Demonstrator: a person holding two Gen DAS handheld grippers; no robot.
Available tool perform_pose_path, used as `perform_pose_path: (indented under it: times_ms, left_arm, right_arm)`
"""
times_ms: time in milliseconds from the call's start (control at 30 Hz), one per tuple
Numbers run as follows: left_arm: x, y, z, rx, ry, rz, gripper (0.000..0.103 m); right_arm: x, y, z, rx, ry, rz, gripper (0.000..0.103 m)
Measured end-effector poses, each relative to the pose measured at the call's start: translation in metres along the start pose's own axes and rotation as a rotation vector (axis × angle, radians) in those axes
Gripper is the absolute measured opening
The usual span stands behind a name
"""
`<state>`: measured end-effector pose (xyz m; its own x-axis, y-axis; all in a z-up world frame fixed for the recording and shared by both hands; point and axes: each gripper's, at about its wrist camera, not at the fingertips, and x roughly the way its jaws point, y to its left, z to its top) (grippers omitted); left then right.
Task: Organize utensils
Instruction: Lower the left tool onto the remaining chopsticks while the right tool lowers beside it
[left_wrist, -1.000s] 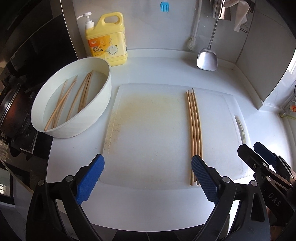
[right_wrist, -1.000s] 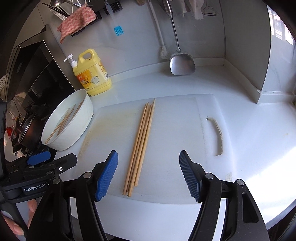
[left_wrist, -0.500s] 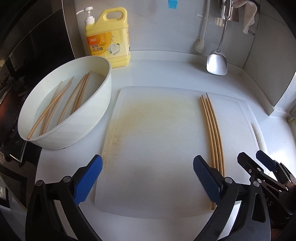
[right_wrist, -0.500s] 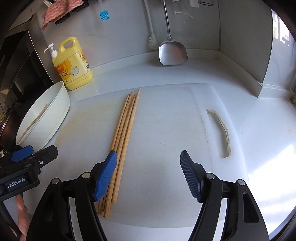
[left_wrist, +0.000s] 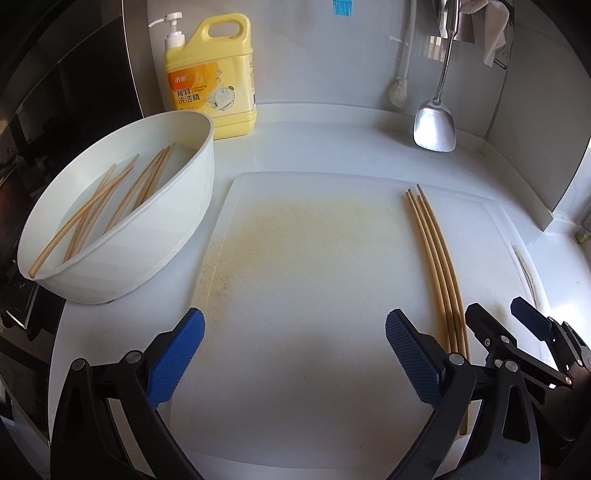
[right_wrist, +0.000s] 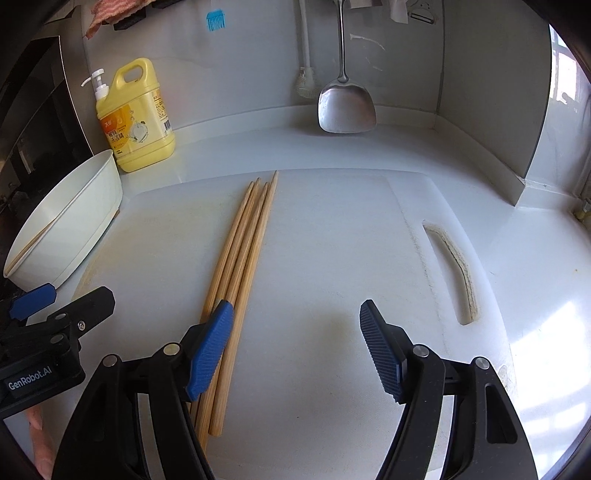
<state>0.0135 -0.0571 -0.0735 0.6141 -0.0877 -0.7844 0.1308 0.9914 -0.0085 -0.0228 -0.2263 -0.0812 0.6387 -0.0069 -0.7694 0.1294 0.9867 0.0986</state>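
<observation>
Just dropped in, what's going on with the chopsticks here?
A person holds a tool in each hand over the white cutting board. Four chopsticks lie side by side on the board; more sit in the white bowl at its left. The right tool is open, its left pad over the chopsticks' near ends, gripping nothing. The left tool is open and empty over bare board.
</observation>
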Motion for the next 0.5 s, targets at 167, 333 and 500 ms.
perform_pose_path:
  times_ms: [167, 333, 500]
  left_arm:
    - [0.001, 0.0, -0.001, -0.008, 0.004, -0.007, 0.097]
    - [0.002, 0.001, -0.002, -0.013, 0.007, -0.007, 0.097]
    - [0.003, 0.0, -0.002, -0.013, 0.007, -0.011, 0.097]
  right_arm:
    - [0.001, 0.003, -0.002, -0.023, 0.001, -0.014, 0.068]
    - [0.003, 0.007, -0.003, -0.049, 0.003, -0.028, 0.068]
    - [0.006, 0.011, -0.001, -0.098, -0.004, -0.065, 0.068]
